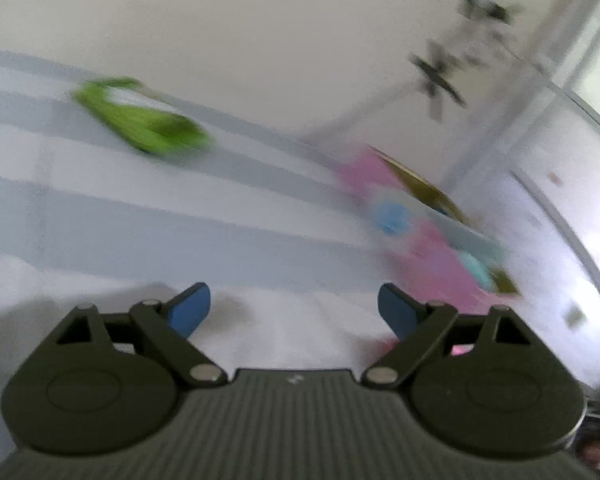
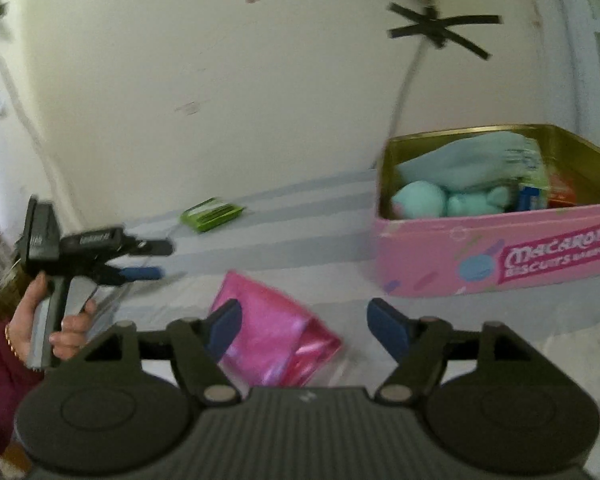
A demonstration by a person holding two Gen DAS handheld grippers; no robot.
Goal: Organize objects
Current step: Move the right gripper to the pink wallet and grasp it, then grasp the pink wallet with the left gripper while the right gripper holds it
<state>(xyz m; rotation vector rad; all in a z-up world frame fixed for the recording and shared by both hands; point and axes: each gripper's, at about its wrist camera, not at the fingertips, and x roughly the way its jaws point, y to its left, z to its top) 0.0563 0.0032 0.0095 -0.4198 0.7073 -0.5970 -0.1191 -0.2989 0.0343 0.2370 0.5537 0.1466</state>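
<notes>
Green packet (image 2: 212, 214) lies left of the pink Macaron tin (image 2: 496, 254); the left gripper (image 2: 156, 258) hangs released, empty. Nearer, the right gripper (image 2: 304, 326) gapes over a pink pouch (image 2: 276, 336); slick foil might slip.

Open striped bed surface (image 2: 300, 208) lies between the green packet (image 2: 212, 214) and the pink tin (image 2: 496, 248), wide enough for passage. The pink pouch (image 2: 272, 340) blocks the near ground ahead of the right gripper (image 2: 300, 326). The wall (image 2: 220, 80) closes off the far side.
</notes>
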